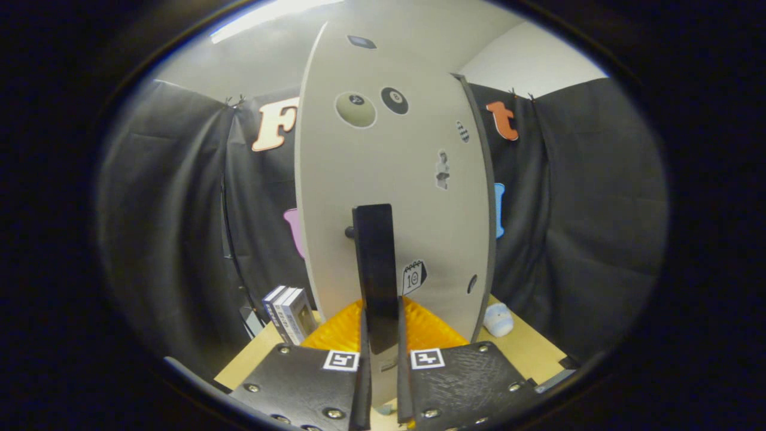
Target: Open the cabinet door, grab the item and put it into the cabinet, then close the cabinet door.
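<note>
Fingers of our gripper point(380, 359) sit nearly closed, pinching a flat dark item point(375, 269) that stands upright between them, so we've got the task's thing in hand. Just ahead there's a ridged orange mat point(335, 329), then the pale cabinet door point(383, 179) with stickers and a small knob point(348, 232). We'd swing wide of the door's dark edge point(486, 197) and keep the item vertical. Books point(290, 311) on the left, table point(532, 347) room on the right looks freer.

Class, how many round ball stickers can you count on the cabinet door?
2: a pale ball sticker and a black ball sticker, side by side high on the door, above the gripper.
</note>
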Tool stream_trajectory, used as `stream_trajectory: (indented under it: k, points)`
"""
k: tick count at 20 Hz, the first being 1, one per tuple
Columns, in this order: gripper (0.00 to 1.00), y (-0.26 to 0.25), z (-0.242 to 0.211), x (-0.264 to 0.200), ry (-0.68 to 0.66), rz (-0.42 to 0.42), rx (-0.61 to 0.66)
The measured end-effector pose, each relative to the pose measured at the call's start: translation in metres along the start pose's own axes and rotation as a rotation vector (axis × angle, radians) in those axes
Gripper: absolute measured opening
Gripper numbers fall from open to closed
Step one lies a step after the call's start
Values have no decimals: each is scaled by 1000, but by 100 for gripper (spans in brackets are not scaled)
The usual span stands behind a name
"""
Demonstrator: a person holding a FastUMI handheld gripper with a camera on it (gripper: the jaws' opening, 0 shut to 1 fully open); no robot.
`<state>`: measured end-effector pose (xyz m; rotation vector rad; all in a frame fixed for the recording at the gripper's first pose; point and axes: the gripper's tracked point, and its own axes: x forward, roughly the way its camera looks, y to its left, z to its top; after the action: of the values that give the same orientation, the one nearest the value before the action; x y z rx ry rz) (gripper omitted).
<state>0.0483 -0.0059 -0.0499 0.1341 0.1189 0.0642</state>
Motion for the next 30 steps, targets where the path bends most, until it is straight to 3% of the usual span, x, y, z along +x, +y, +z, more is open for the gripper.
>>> stream_trajectory:
  k: [10, 14, 15, 17, 23, 30]
  points:
    - [16, -127, 9, -64, -18, -223, -37]
    - [16, -156, 20, -71, -36, -218, -15]
    - [9, -168, 20, -70, -32, -236, -20]
    - [9, -191, 19, -73, -32, -254, -33]
    - [9, -213, 25, -65, -39, -113, -21]
    - [9, -253, 33, -58, -40, -25, -36]
